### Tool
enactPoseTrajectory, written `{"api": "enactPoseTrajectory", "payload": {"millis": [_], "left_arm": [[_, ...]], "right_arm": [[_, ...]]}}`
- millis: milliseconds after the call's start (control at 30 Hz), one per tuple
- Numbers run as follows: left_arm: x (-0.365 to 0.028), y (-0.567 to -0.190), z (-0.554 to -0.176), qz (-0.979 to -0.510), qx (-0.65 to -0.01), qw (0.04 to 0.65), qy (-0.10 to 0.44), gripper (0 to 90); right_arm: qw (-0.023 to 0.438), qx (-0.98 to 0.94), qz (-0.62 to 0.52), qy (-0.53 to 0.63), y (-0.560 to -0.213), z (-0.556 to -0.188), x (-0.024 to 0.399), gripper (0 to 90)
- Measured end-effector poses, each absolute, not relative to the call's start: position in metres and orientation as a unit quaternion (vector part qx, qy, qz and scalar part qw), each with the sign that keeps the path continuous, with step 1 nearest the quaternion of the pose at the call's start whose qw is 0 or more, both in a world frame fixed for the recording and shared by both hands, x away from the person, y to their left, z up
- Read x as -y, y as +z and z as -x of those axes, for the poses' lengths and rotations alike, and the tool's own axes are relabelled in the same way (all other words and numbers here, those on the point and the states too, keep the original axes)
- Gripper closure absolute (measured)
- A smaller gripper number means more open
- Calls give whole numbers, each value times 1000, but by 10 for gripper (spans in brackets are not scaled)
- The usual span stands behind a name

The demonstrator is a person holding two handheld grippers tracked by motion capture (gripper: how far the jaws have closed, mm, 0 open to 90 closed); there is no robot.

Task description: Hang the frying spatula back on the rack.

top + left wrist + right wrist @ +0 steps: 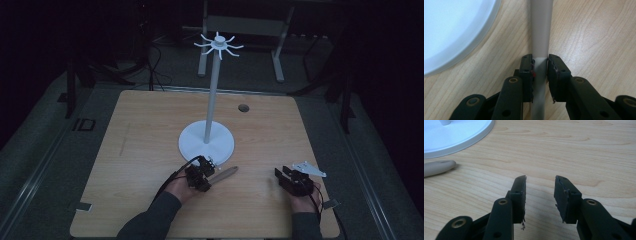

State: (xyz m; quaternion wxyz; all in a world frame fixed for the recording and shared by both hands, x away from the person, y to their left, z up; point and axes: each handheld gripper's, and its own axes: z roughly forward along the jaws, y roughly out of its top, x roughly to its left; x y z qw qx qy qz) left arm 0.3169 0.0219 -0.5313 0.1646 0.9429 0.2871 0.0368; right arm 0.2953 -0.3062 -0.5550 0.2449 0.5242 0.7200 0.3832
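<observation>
A beige utensil handle lies on the wooden table just in front of the white stand's round base. My left gripper is shut on that handle; in the left gripper view the two pads press the handle from both sides at my left gripper, with the base at the upper left. The stand's pole rises to a crown of hooks with nothing hanging on it. My right gripper rests near the front right, open over bare wood, the handle's tip far to its left.
The table has a small round hole at the back right. Grey floor surrounds it, with a metal frame's legs behind. A small tab sits at the front left corner. The person's sleeves enter from the bottom edge.
</observation>
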Motion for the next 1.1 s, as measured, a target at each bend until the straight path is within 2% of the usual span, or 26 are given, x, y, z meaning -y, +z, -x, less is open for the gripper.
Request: {"api": "enactPoseTrajectory", "payload": {"millis": [400,867,1100], "left_arm": [[-8,-531,-323,-948,-282,142,39,739],[11,-527,-335,-957,-276,82,24,740],[9,-528,-330,-957,-271,93,37,748]], "right_arm": [[246,-727,-519,377,-556,-296,303,612],[242,-733,-515,371,-557,-296,301,605],[243,-734,-515,370,-557,-296,302,604]]}}
